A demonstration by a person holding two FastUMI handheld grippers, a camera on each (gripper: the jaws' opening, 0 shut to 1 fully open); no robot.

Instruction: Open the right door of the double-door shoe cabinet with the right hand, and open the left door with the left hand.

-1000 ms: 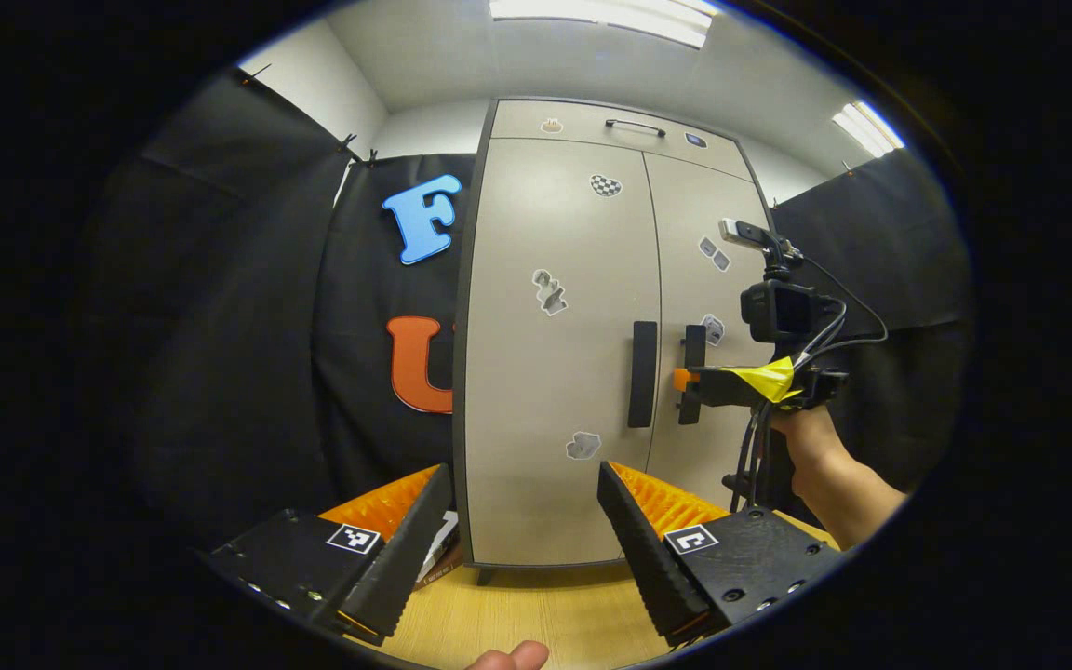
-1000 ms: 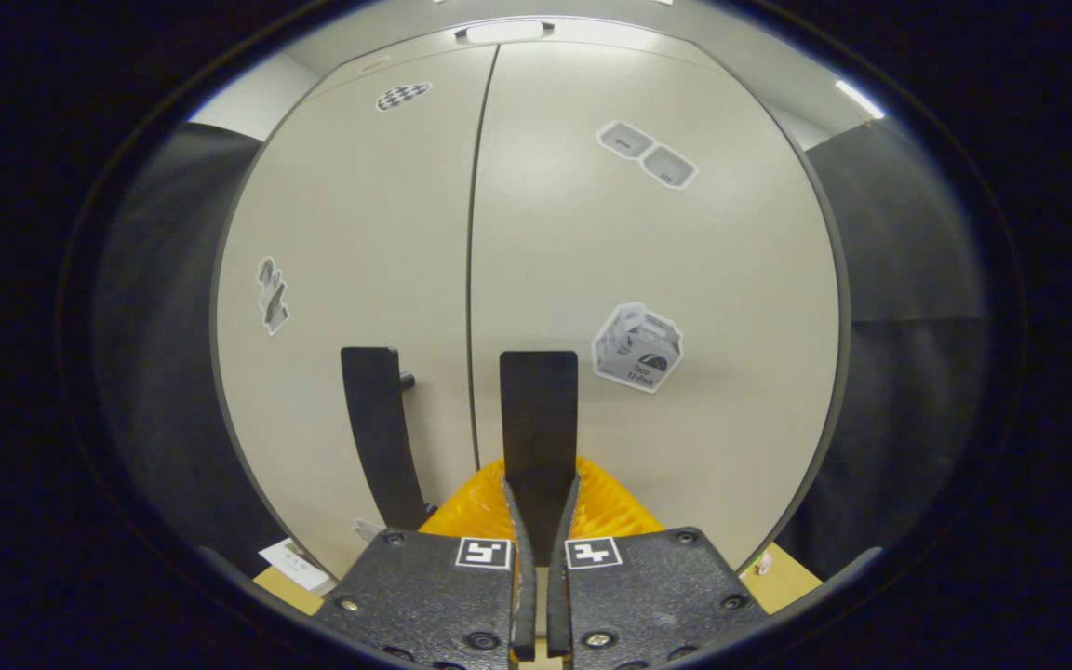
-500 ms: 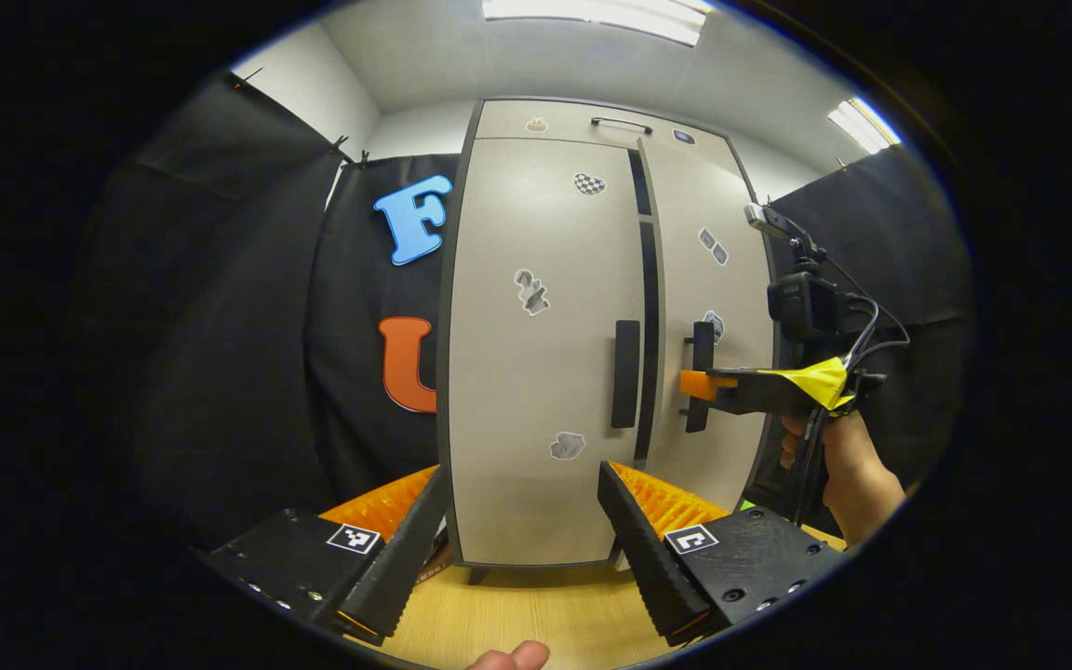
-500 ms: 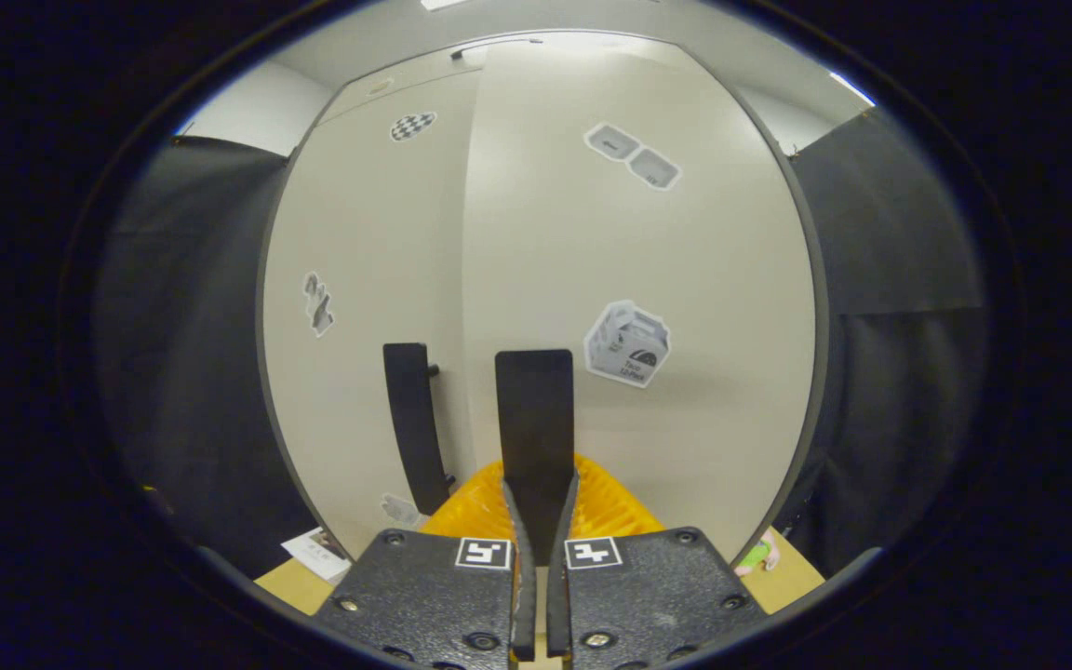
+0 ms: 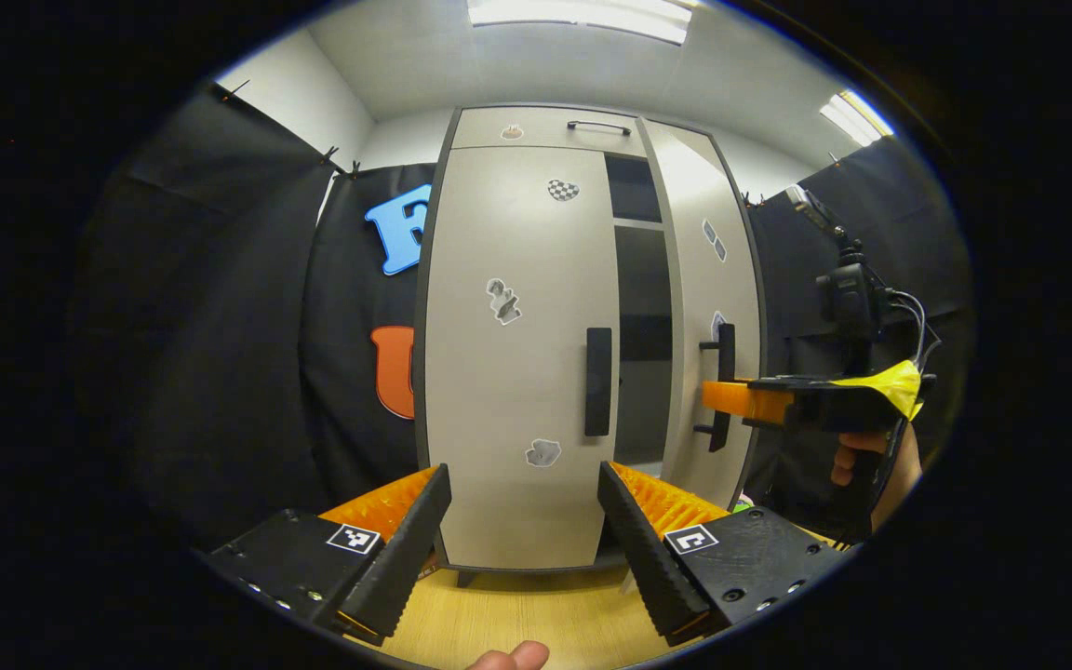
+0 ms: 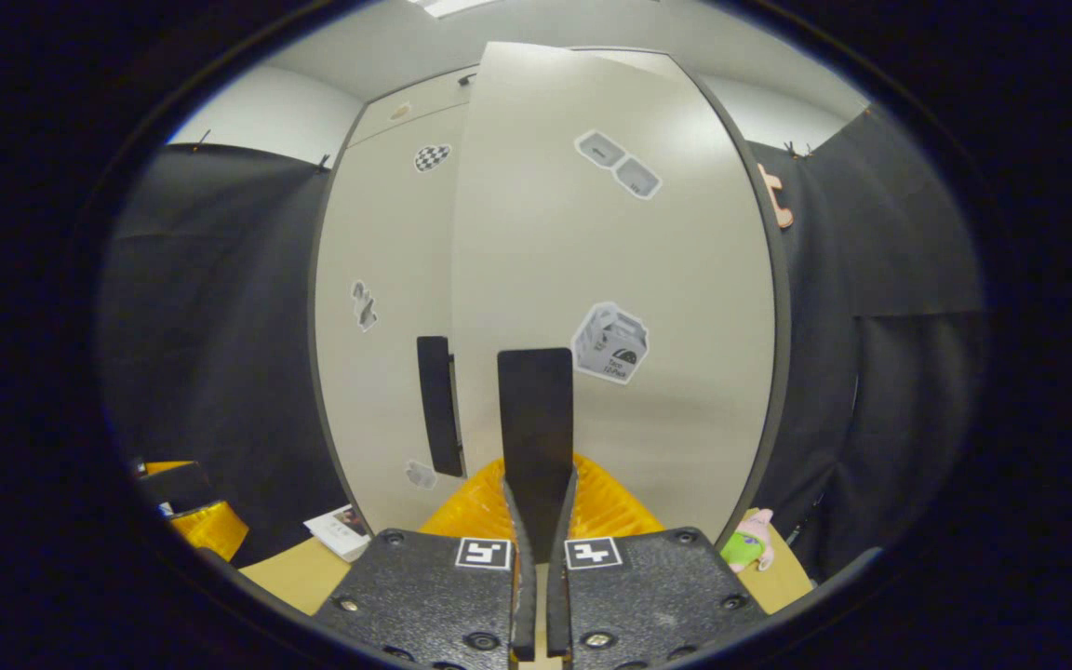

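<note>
Right gripper [image 6: 536, 521] is clamped on the right door's handle [image 6: 536, 419], a vertical bar at centre frame of the right gripper view; the right door [image 6: 610, 307] is swung partly out, dark interior [image 5: 640, 354] showing. Left gripper [image 5: 525, 521] has its fingers spread wide, holding nothing. Left door's handle [image 5: 598, 381] lies straight ahead and slightly right of it, well apart — long axis vertical, at the left door's [image 5: 517, 344] right edge. Left gripper is the nearer one for that bar.
</note>
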